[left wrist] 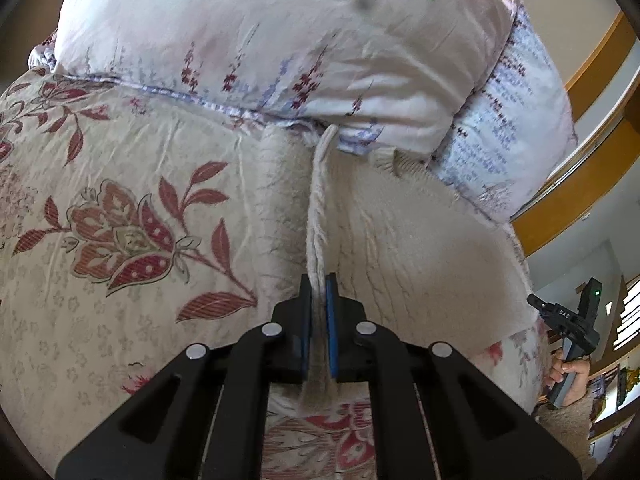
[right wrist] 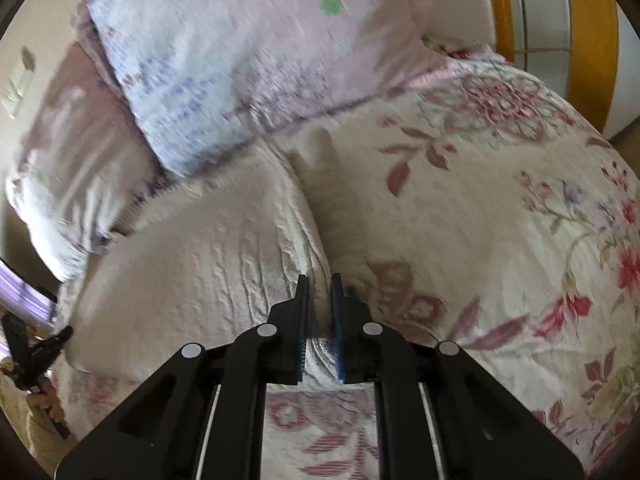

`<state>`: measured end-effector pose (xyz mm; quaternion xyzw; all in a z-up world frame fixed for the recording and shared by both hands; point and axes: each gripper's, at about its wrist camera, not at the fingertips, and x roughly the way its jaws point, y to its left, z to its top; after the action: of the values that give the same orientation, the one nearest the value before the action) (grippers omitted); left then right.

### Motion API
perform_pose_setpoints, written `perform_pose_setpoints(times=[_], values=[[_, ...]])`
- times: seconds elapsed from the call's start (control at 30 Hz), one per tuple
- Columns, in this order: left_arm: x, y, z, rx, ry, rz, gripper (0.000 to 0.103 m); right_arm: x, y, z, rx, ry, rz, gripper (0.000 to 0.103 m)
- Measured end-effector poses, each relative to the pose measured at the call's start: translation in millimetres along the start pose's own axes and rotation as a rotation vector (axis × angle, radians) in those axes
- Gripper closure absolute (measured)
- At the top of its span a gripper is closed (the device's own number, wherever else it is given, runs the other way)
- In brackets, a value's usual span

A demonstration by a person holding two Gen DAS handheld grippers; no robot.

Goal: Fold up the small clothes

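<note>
1. A bed fills most of both views, covered with a cream bedspread printed in red flowers and leaves.
2. Pale floral pillows lie at its head.
3. A wooden headboard (honey-coloured) curves behind them.
4. Beige walls; a light switch plate on one.
5. Slatted blinds let in daylight.
</note>
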<state>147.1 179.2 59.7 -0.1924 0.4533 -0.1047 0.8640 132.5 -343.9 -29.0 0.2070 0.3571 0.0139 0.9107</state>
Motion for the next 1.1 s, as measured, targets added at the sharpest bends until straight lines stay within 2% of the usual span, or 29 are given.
perform_pose_setpoints(times=[0.1,0.27,0.47,0.53,0.6,0.63,0.67,0.7,0.8,0.93,1.03,1.07,1.1], values=[[10,2,-1,0.002,0.019,0.020,0.097,10,0,-6,-0.002,0.025,-0.054,0.092],[15,0,0,0.032,0.023,0.035,0.096,8,8,-14,-0.041,0.009,-0.115,0.092],[17,-1,-2,0.025,0.015,0.044,0.092,12,12,-12,-0.066,0.009,-0.146,0.090],[12,-1,-1,0.011,0.012,0.035,0.090,9,16,-8,-0.070,0.006,-0.153,0.087],[4,-3,1,0.002,-0.014,0.043,0.080,0,27,-5,-0.097,-0.028,-0.167,0.082],[-3,-6,3,0.005,-0.048,0.052,0.077,-6,37,-3,-0.126,-0.061,-0.168,0.078],[-8,-11,5,0.009,-0.071,0.061,0.073,-8,43,-2,-0.148,-0.076,-0.160,0.067],[-11,-15,6,0.020,-0.087,0.064,0.069,-8,53,-1,-0.177,-0.085,-0.146,0.062],[-10,-37,9,0.084,-0.114,0.081,0.063,5,86,-3,-0.265,-0.060,-0.085,0.062],[13,-53,9,0.130,-0.069,0.128,0.062,32,127,-13,-0.382,-0.019,-0.063,0.062],[23,-46,4,0.101,-0.037,0.153,0.063,52,139,-15,-0.423,0.005,-0.075,0.062],[24,-44,2,0.096,-0.033,0.157,0.064,58,140,-17,-0.435,0.010,-0.087,0.061],[24,-43,0,0.098,-0.034,0.160,0.070,60,140,-17,-0.445,0.002,-0.090,0.060]])
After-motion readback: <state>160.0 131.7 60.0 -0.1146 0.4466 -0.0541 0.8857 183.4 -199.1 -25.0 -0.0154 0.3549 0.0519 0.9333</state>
